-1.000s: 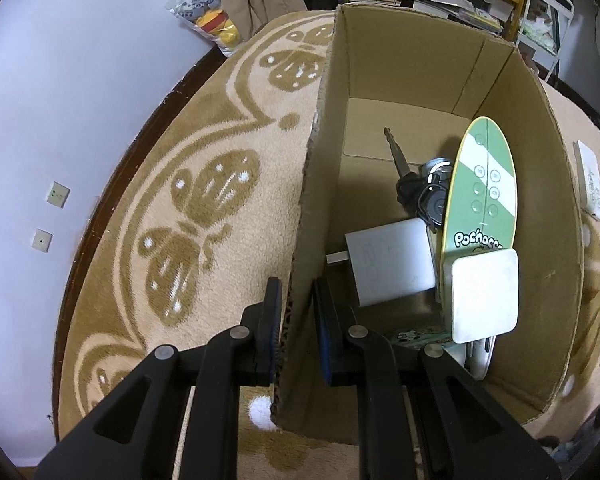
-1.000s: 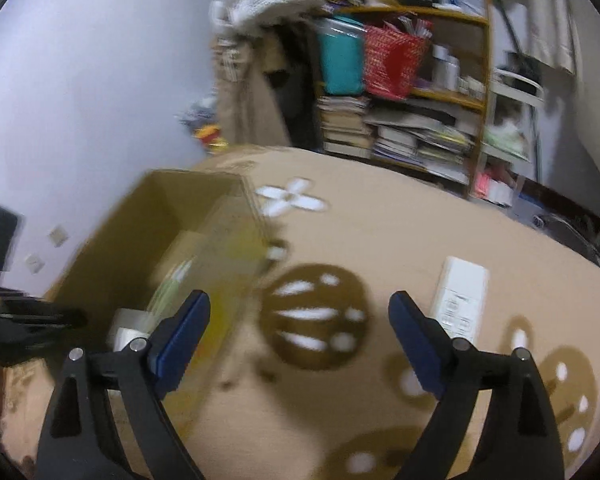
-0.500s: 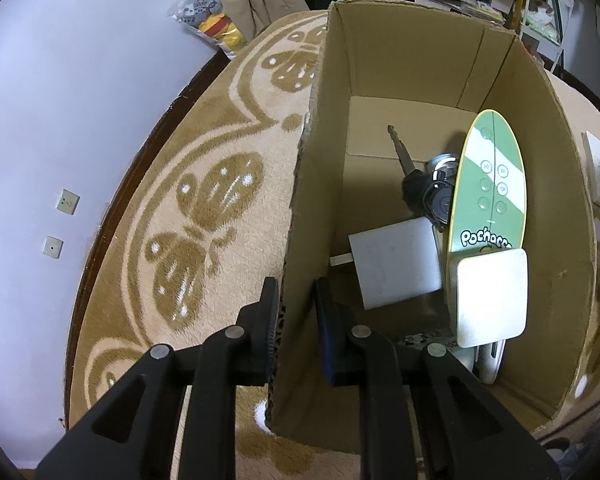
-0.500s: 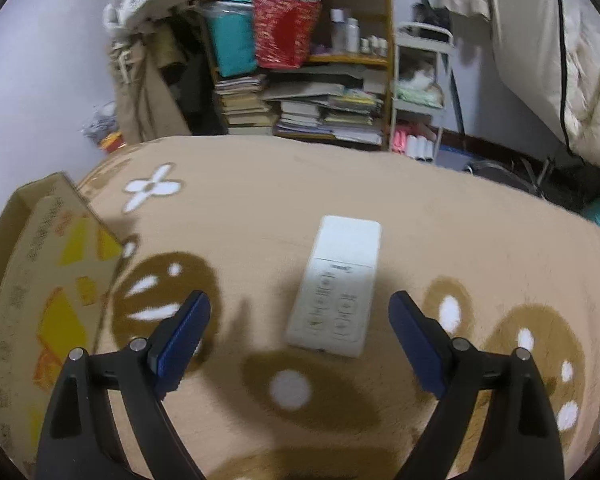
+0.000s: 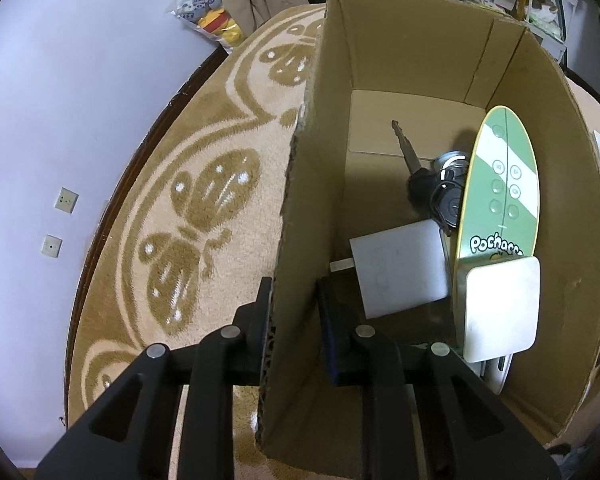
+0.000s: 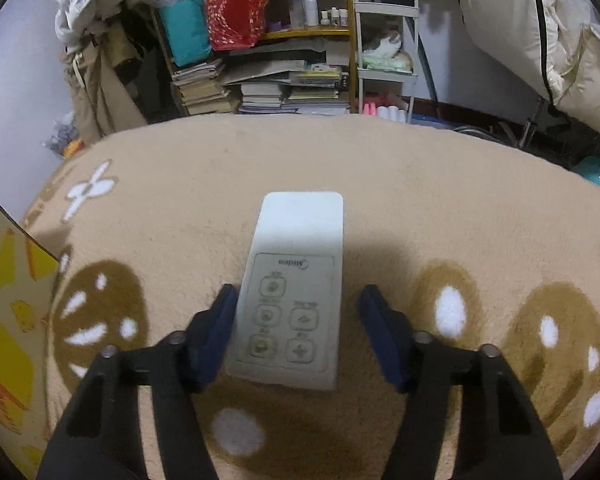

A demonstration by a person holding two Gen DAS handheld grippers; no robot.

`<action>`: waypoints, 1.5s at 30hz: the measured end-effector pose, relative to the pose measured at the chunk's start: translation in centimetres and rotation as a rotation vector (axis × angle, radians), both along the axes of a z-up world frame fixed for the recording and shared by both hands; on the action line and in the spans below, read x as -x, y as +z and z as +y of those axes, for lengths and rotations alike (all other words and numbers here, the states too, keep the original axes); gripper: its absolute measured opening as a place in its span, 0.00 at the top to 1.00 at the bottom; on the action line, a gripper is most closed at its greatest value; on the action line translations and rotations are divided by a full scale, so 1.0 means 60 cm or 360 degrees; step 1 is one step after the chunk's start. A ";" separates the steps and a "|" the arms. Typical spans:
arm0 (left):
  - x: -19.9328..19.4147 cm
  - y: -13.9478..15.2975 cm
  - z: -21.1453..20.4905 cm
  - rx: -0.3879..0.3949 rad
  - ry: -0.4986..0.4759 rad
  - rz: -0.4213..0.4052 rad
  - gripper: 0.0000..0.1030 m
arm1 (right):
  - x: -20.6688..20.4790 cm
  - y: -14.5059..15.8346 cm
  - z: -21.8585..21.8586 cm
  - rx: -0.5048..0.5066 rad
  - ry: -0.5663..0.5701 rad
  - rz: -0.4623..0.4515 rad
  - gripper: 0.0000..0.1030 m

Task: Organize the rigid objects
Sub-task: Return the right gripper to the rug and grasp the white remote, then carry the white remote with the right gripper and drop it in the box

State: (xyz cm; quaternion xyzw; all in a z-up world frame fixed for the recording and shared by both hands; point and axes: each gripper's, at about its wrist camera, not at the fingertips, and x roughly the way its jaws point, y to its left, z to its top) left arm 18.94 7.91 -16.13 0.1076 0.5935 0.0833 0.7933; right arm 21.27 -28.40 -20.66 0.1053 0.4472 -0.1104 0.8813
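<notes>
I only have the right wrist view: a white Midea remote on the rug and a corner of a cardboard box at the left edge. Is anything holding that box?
Observer: Yes. The left gripper is clamped on the cardboard box wall, one finger inside, one outside.
Operator: What's in it?
Observer: A key with a black fob, a white charger, and a green Pochacco board leaning on the right wall.
Operator: Room for the remote?
Observer: Probably. Bare cardboard floor shows at the far end, beyond the key.

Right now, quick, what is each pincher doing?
Left gripper: shut on the cardboard box wall.
Right gripper: open, jaws just been closing around the white remote, not yet gripping it.
</notes>
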 end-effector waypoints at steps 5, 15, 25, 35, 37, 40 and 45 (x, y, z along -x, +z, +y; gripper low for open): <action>0.000 0.001 0.001 0.0001 0.0001 0.0001 0.80 | 0.011 0.010 -0.008 -0.0049 -0.0025 0.0026 0.50; 0.002 0.000 0.000 0.0007 0.0000 0.0000 0.81 | 0.051 0.046 -0.001 -0.0240 -0.0006 -0.0031 0.50; 0.002 0.000 0.000 0.0007 0.0001 0.0000 0.81 | 0.062 0.134 0.098 -0.0343 0.0293 -0.0202 0.50; 0.002 -0.001 0.000 0.0009 0.0000 0.0000 0.81 | 0.085 0.187 0.232 -0.0410 0.0665 -0.0304 0.50; 0.002 -0.002 0.000 0.0008 -0.0002 0.0000 0.81 | 0.088 0.185 0.253 -0.0427 0.0727 -0.0299 0.50; 0.002 -0.003 0.001 0.0009 -0.0003 0.0000 0.81 | 0.097 0.176 0.287 -0.0428 0.0818 -0.0277 0.50; 0.001 -0.004 0.001 0.0020 0.0004 0.0003 0.81 | 0.108 0.168 0.317 -0.0393 0.0899 -0.0266 0.50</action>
